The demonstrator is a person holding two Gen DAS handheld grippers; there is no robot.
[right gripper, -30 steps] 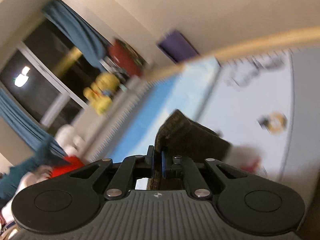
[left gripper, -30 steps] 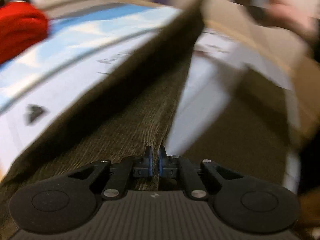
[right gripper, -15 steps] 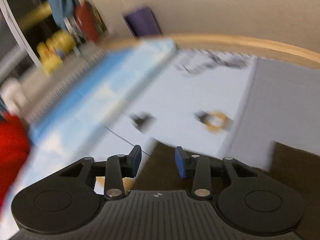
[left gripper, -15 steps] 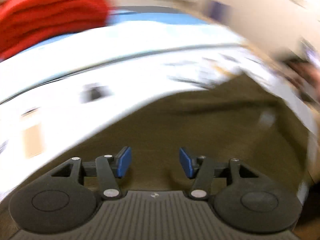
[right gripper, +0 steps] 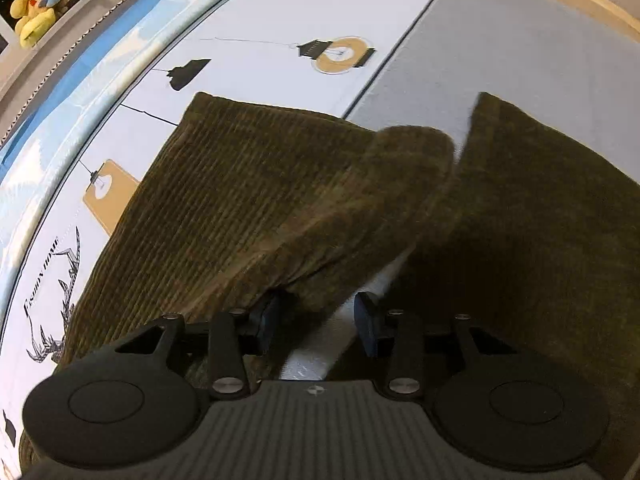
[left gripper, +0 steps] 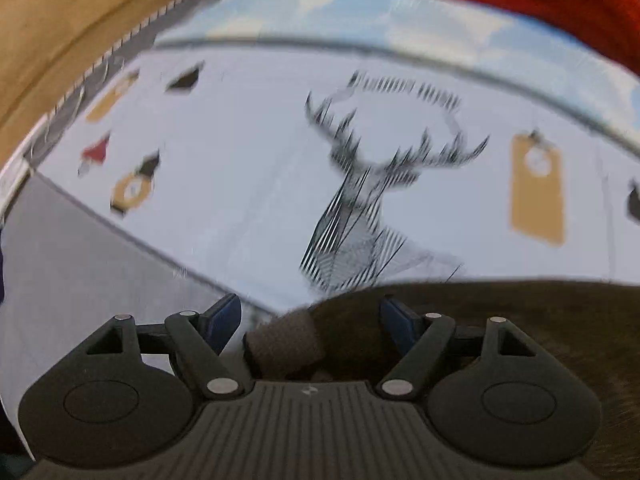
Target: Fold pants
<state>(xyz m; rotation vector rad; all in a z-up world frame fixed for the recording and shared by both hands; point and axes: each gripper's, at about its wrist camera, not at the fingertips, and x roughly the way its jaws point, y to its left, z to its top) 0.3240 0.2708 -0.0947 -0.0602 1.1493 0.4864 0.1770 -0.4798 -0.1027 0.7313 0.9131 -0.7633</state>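
The olive corduroy pants (right gripper: 248, 200) lie on a printed mat (right gripper: 256, 20), one leg lapped across the other. Left tongs (left gripper: 310, 318) are opening over a cloth edge, gripping nothing; right tongs (right gripper: 316, 322) stand parted, empty. Best to square the edges before regripping (the waistband is out of frame, left view blurred).

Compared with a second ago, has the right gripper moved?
Yes. The right gripper has tipped down: the yellow plush toy has slid to the top-left corner, and the olive corduroy pants now fill the view.
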